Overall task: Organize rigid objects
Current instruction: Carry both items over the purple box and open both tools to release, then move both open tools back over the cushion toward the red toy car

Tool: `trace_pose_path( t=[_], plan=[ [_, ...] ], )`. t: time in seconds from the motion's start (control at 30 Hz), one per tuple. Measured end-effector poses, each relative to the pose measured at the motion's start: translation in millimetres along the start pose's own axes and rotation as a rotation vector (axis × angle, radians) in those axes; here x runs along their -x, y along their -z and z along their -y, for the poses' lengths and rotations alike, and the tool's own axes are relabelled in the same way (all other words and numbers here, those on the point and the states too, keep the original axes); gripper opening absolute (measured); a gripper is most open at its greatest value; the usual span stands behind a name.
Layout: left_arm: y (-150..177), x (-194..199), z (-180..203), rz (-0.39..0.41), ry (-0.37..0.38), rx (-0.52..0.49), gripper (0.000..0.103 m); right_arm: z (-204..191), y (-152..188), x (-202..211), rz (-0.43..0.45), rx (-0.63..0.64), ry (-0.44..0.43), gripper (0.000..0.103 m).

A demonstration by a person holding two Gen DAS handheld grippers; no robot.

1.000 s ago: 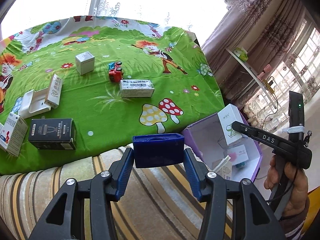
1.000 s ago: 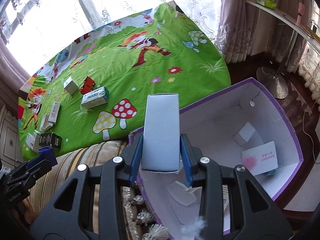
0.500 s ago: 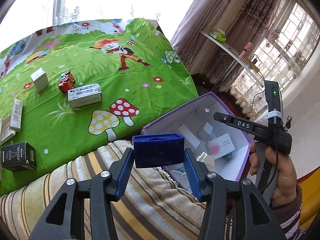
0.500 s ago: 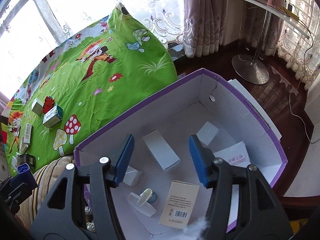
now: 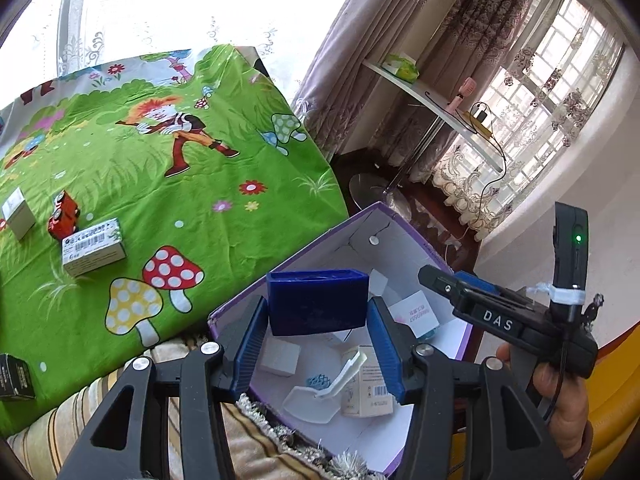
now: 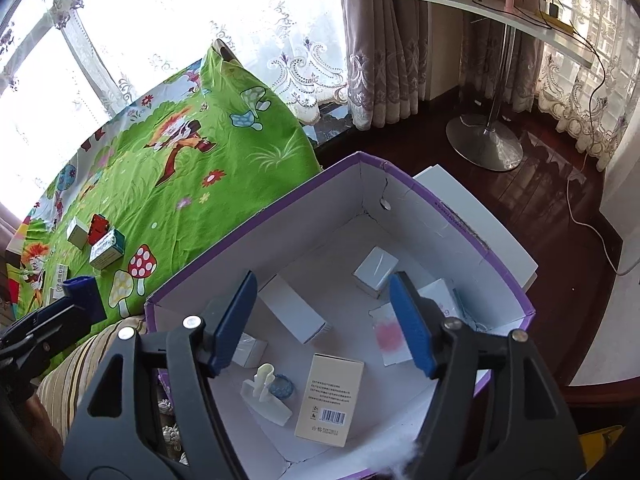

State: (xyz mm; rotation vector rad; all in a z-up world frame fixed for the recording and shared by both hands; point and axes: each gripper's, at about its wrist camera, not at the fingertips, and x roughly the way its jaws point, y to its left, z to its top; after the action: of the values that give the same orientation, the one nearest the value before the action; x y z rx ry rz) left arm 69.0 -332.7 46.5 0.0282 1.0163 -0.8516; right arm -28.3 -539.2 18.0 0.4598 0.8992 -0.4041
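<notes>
My left gripper (image 5: 318, 332) is shut on a dark blue box (image 5: 318, 302) and holds it over the near left part of the purple box (image 5: 304, 250). The blue box also shows in the right wrist view (image 6: 82, 296). My right gripper (image 6: 322, 320) is open and empty above the purple box (image 6: 420, 194). Inside lie a long white box (image 6: 292, 314), a small white box (image 6: 376, 266), a beige barcode box (image 6: 330, 398), a pink-marked card (image 6: 390, 336) and a white plastic piece (image 6: 264, 394).
On the green cartoon cloth (image 5: 160, 184) lie a red toy car (image 5: 64, 214), a white-green box (image 5: 94, 246), a small white box (image 5: 18, 212) and a black box (image 5: 14, 376). A striped cushion (image 5: 92, 396) lies in front. A round stand base (image 6: 484, 142) stands on the dark floor.
My right gripper opened and let the long white box go into the purple box. My left gripper moved right with the blue box until it hangs over the purple box.
</notes>
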Motion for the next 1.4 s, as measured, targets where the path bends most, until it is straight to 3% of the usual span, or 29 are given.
trace_pose_path(
  t=[0.1,0.43,0.67,0.87,1.1,1.4],
  plan=[
    [-5,-8,-6,-0.006,-0.013,0.029,0.058,0,-1,2,0.005,-0.001,-0.007,0.074],
    [7,1,-34,0.005,-0.009,0.100,0.059,-13,0,6,0.006,0.021,-0.028,0.074],
    [16,18,-45,0.035,0.006,0.114,0.059,-39,2,11,0.001,0.080,-0.059,0.075],
    [31,41,-79,0.051,-0.019,0.181,0.059,-69,6,10,-0.015,0.139,-0.079,0.076],
    [53,78,-133,0.099,-0.073,0.282,0.059,-117,10,5,-0.036,0.240,-0.096,0.077],
    [83,126,-200,0.154,-0.201,0.392,0.059,-194,3,-10,-0.045,0.364,-0.151,0.077]
  ],
)
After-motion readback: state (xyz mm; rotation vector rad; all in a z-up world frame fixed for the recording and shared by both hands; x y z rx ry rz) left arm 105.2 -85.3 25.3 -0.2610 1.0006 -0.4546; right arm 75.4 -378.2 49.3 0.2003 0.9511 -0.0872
